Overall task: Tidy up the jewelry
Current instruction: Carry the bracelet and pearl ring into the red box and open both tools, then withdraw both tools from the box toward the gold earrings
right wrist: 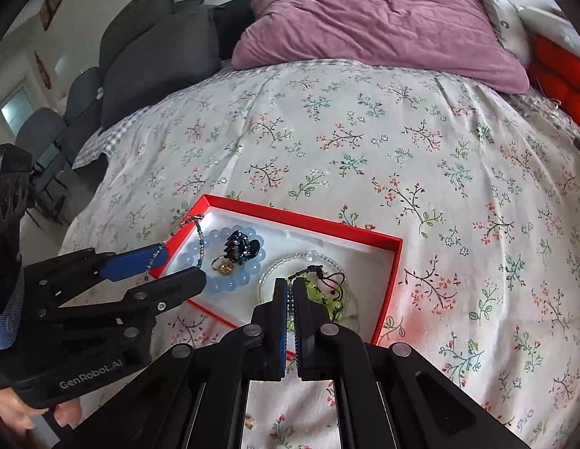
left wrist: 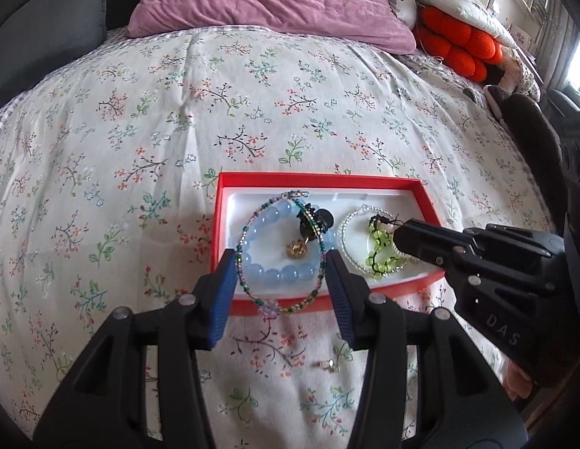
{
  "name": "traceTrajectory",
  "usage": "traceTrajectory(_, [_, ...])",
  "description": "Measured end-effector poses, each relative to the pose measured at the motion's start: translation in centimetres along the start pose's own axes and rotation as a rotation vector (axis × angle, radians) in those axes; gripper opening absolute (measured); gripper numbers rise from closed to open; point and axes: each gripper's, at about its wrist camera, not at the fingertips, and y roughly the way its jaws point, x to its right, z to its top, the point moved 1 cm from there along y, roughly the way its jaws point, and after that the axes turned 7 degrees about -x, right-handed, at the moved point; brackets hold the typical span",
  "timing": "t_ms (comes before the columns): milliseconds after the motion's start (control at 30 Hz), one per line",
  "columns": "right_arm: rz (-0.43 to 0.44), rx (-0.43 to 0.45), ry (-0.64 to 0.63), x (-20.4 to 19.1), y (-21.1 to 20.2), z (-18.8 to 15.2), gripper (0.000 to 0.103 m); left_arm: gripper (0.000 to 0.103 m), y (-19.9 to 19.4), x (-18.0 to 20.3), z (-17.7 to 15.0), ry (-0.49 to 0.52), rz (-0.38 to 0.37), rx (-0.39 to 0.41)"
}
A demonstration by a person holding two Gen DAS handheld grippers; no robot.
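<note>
a red box with a white lining sat on the flowered bedspread, and most of the jewelry lay inside it. at the left end a ring of pale blue beads circled a black hair clip and a small gold ring. at the right end a clear bead bracelet lay around a green beaded piece with a black cord.

the left gripper hung over the near left part of the box, its blue pads spread apart, and a thin string of small colourful beads was looped around both fingers, stretched between them; in the right wrist view one end of it draped over the box's far left corner. the right gripper was pinched closed on a dark strand of beads, above the green piece. a tiny earring lay on the bedspread, near of the box. a purple pillow rested at the far end
</note>
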Motion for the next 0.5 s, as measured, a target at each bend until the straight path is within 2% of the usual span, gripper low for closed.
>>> traceTrajectory(67, [0.010,-0.002,0.008,0.1,0.1,0.1,0.004,0.054,0.3,0.2,0.2,0.003,0.006,0.001])
traceTrajectory(167, [0.026,-0.011,0.026,0.4,0.1,0.3,0.012,0.058,0.3,0.5,0.3,0.008,0.014,0.006])
traceTrajectory(333, [0.028,-0.020,0.039,0.7,-0.2,0.4,0.012,0.061,-0.3,0.5,0.2,0.017,0.031,0.012])
traceTrajectory(500, [0.018,-0.008,0.034,0.9,-1.2,0.3,0.015,0.071,-1.4,0.2,-0.3,0.022,0.051,0.025])
